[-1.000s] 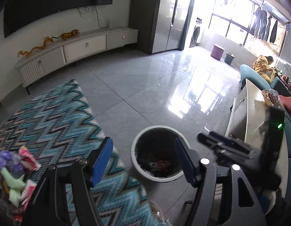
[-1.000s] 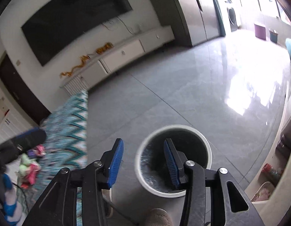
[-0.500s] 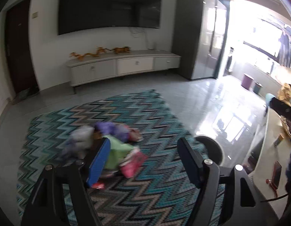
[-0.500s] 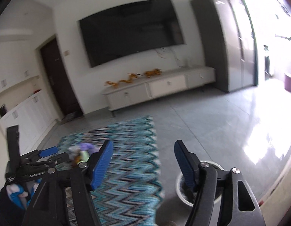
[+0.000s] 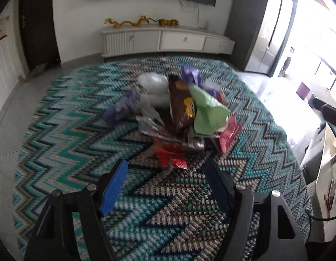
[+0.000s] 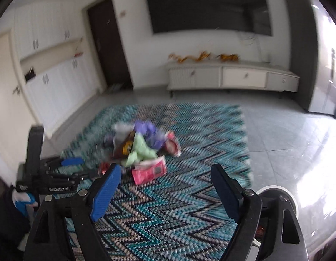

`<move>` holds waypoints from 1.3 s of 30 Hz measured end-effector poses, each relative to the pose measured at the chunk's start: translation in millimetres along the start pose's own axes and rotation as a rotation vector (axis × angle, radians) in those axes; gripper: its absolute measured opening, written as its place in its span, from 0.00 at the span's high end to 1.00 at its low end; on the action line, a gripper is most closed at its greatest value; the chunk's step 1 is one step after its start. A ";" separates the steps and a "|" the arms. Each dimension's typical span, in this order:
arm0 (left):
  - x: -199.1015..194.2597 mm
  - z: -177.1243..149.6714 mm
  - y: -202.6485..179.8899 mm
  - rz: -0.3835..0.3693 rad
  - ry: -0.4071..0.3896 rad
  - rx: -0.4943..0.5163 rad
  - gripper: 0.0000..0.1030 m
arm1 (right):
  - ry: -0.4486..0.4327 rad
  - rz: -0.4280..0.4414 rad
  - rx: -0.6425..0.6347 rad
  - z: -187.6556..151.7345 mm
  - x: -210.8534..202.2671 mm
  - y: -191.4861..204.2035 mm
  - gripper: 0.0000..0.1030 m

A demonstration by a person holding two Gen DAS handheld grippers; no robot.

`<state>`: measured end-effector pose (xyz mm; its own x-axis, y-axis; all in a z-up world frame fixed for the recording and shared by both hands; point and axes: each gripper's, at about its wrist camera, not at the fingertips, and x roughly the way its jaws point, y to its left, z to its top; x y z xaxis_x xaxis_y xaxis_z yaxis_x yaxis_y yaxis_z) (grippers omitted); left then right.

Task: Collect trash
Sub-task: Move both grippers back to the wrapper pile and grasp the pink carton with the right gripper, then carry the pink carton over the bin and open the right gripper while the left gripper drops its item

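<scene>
Left wrist view: left gripper (image 5: 165, 187) fingers spread wide, holding nothing, just short of the trash pile (image 5: 176, 113) heaped on the zigzag rug (image 5: 59, 134).

Right wrist view: right gripper (image 6: 165, 190) fingers likewise released, empty. Trash pile (image 6: 142, 150) mid-rug ahead; white-rimmed bin (image 6: 293, 198) at lower right on the tile floor (image 6: 281, 134).

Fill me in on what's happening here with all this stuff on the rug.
A person is collecting trash with a gripper in each hand. A heap of wrappers and bags lies on the zigzag rug. The left gripper is open and empty, pointed at the heap's near edge without touching it. The right gripper is also open and empty, farther from the heap. The trash bin stands on the tiled floor beside the rug, mostly hidden behind the right gripper.
</scene>
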<state>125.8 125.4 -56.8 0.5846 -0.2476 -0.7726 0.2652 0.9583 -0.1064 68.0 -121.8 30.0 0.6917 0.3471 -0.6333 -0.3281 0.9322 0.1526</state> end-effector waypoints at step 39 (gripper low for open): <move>-23.8 29.3 21.0 -0.293 -0.135 -0.152 0.99 | 0.179 0.168 -0.072 -34.2 116.7 6.7 0.31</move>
<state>139.9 147.3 -22.4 0.5990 -0.5221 -0.6071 0.3251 0.8515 -0.4114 124.5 -78.5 -68.9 0.5005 0.4673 -0.7288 -0.4784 0.8509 0.2170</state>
